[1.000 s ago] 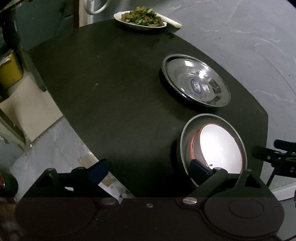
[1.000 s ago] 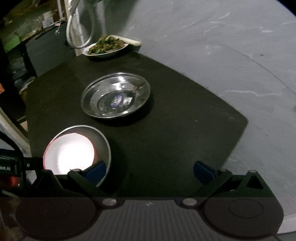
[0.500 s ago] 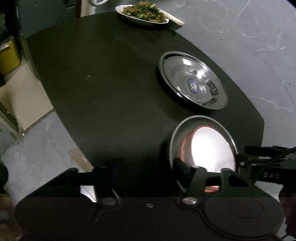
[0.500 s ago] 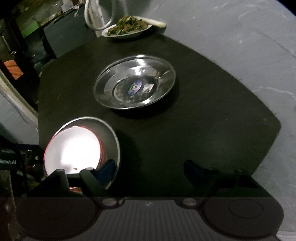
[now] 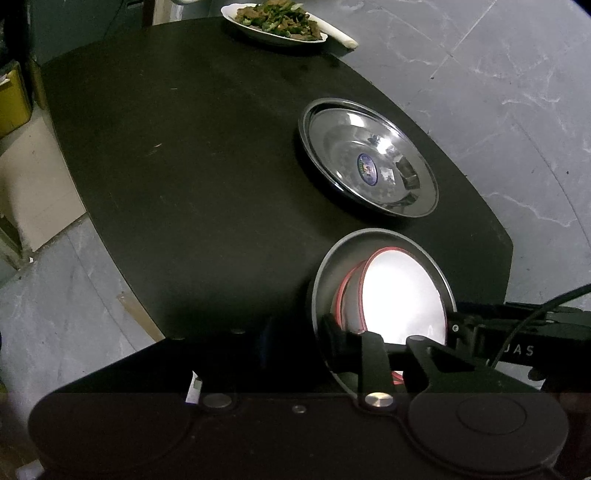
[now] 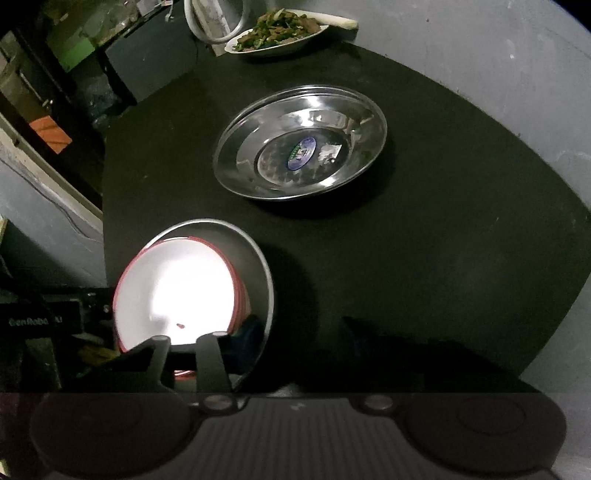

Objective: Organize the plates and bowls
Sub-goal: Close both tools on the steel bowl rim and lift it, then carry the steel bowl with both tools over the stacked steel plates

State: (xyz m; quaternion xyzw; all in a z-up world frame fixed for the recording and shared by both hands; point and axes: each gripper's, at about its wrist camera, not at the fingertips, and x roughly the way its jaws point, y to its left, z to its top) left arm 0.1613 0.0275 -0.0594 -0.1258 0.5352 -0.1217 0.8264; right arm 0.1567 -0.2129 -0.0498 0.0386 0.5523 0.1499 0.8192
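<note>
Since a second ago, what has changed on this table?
Both sets of jaws have just been closing over opposite rims of the steel bowl holding the red-rimmed white bowl. The empty steel plate, food plate and black table stayed put.

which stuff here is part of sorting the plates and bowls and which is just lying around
Part of the job:
- steel plate nearest the tools
- red-rimmed white bowls stacked inside it
- empty steel dish with sticker further back
- left tool, right tool

Lying about:
- plate of cooked greens
- black table
- white hose
</note>
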